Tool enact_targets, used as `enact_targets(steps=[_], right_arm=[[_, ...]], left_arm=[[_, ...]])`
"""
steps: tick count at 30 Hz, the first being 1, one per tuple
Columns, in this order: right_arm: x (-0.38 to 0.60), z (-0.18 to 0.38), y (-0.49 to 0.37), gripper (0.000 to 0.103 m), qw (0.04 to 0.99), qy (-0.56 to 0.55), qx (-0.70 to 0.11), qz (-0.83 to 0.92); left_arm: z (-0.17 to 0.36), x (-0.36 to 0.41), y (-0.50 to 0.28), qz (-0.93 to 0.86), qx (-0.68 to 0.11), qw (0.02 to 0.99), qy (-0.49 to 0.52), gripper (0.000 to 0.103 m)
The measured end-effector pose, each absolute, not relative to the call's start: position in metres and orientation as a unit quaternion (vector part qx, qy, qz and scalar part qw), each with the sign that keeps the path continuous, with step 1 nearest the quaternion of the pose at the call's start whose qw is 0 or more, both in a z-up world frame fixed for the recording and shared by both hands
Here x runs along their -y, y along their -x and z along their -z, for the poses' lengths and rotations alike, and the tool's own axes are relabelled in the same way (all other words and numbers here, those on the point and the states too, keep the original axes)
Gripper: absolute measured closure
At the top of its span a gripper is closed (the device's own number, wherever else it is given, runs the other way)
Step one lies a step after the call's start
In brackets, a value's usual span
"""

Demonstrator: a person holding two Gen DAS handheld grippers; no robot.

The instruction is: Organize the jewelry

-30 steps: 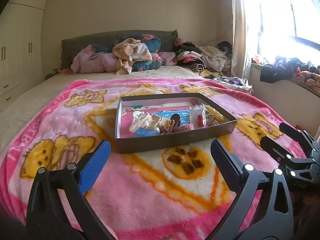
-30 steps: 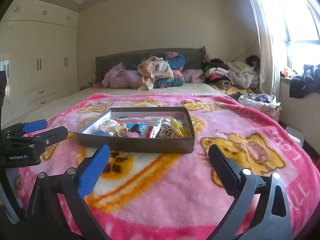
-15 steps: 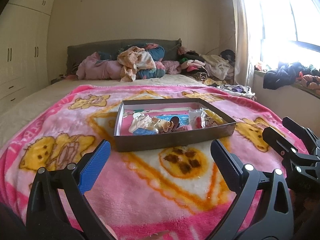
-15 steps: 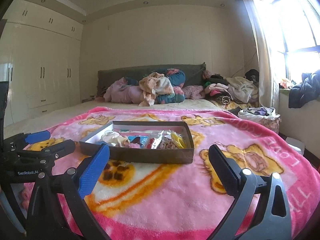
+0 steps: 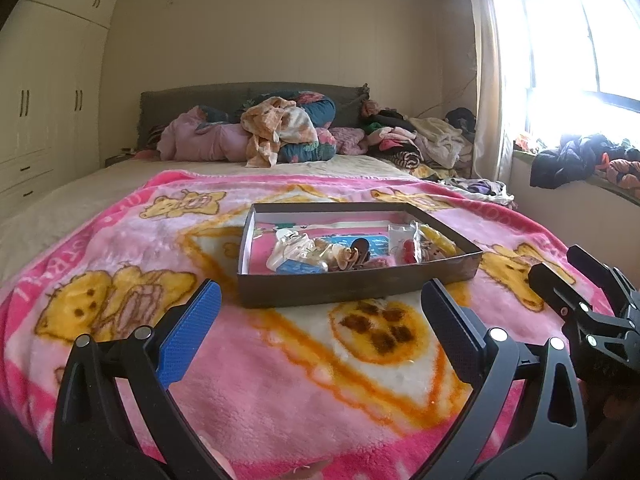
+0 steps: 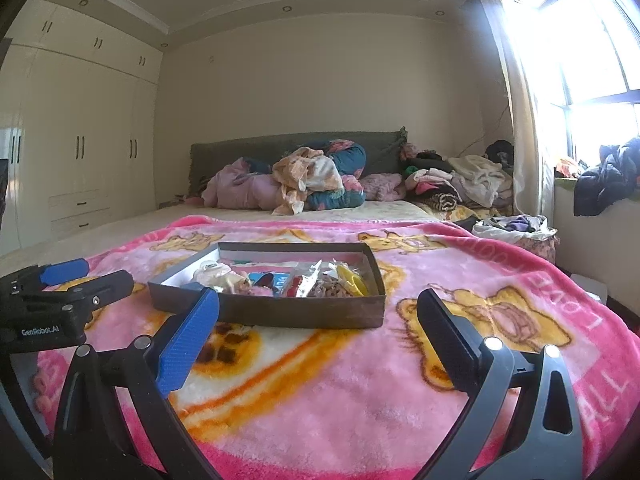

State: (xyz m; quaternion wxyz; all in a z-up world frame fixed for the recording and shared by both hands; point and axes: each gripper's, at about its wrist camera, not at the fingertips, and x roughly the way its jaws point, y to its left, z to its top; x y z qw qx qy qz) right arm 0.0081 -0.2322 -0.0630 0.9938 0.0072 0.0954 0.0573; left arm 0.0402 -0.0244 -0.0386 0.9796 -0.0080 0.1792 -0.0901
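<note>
A shallow dark cardboard box (image 5: pixel 352 290) sits on a pink bear-print blanket (image 5: pixel 280 380) on the bed; it also shows in the right wrist view (image 6: pixel 280 314). It holds a jumble of small jewelry and accessory packets (image 5: pixel 340 250), with a yellow piece (image 6: pixel 352 280) at its right end. My left gripper (image 5: pixel 320 320) is open and empty, held above the blanket in front of the box. My right gripper (image 6: pixel 318 328) is open and empty, also short of the box. Each gripper shows at the edge of the other's view, the right one (image 5: pixel 576 280) and the left one (image 6: pixel 80 276).
Piled clothes and bedding (image 5: pixel 280 132) lie at the headboard. More clothes (image 5: pixel 420 140) heap at the bed's far right and on the window sill (image 5: pixel 580 160). White wardrobes (image 6: pixel 80 152) line the left wall. A laundry pile (image 6: pixel 516 226) sits beside the bed.
Both cameras have tilted upward and dropped lower toward the blanket, so the box appears lower in view and more ceiling shows. Both grippers stay open and empty.
</note>
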Motion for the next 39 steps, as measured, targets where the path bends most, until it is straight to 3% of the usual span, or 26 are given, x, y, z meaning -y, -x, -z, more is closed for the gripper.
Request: enact_targets(steps=[39], right_arm=[[0.2323,0.0630,-0.0085,0.006,0.993,-0.013,-0.096,-0.062]], left_arm=[[0.0419,0.0297,-0.0403,0.086,-0.183,0.979,0.003,0.011]])
